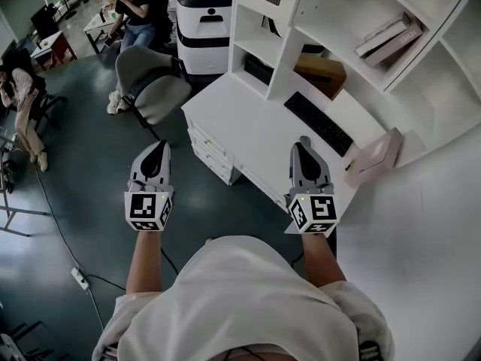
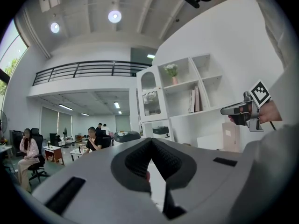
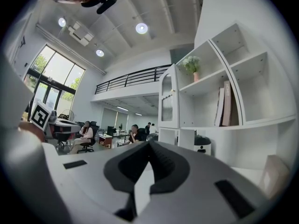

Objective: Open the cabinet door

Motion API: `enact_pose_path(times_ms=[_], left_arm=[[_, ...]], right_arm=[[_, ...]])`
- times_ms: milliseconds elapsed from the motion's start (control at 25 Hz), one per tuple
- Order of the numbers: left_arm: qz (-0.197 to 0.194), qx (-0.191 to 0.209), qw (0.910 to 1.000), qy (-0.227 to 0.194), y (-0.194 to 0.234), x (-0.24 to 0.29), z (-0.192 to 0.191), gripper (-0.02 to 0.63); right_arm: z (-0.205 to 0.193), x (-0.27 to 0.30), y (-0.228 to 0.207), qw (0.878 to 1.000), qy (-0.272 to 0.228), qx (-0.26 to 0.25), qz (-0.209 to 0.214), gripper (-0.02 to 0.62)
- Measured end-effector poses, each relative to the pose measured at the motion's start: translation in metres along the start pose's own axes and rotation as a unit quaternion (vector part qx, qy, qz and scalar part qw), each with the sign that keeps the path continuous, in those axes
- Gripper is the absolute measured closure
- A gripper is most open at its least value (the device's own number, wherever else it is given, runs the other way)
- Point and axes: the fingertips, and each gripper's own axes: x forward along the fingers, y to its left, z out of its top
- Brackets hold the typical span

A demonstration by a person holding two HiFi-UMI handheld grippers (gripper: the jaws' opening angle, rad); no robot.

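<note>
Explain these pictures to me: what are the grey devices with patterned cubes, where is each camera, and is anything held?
No robot here: a person holds a two-jaw gripper in each hand; the patterned cubes are part of them. The head view looks down from the person's head at the left gripper and right gripper. The other two cameras ride on the grippers, looking along their jaws. Both pairs of jaws are together and hold nothing. Below lies a white desk with a black keyboard and a pinkish box. The cabinet door looks closed, untouched.
</note>
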Motion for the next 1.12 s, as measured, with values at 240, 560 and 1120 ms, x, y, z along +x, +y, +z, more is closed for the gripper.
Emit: enact_pose_path(times_ms=[240, 560, 1120], left_arm=[[-0.005, -0.003, 1.0, 0.0, 0.011, 0.003, -0.004, 0.607], [-0.018, -0.006, 0.9998, -0.001, 0.026, 0.003, -0.009, 0.607], [-0.026, -0.002, 0.9997, 0.005, 0.03, 0.039, -0.017, 0.607]], right_arm=[[0.001, 0.007, 0.007, 1.0, 0.003, -0.003, -0.004, 0.592], [0.004, 0.011, 0.022, 1.0, 0.003, -0.007, -0.015, 0.592], [-0.008, 0.032, 0.008, 1.0, 0.007, -0.001, -0.018, 0.592]])
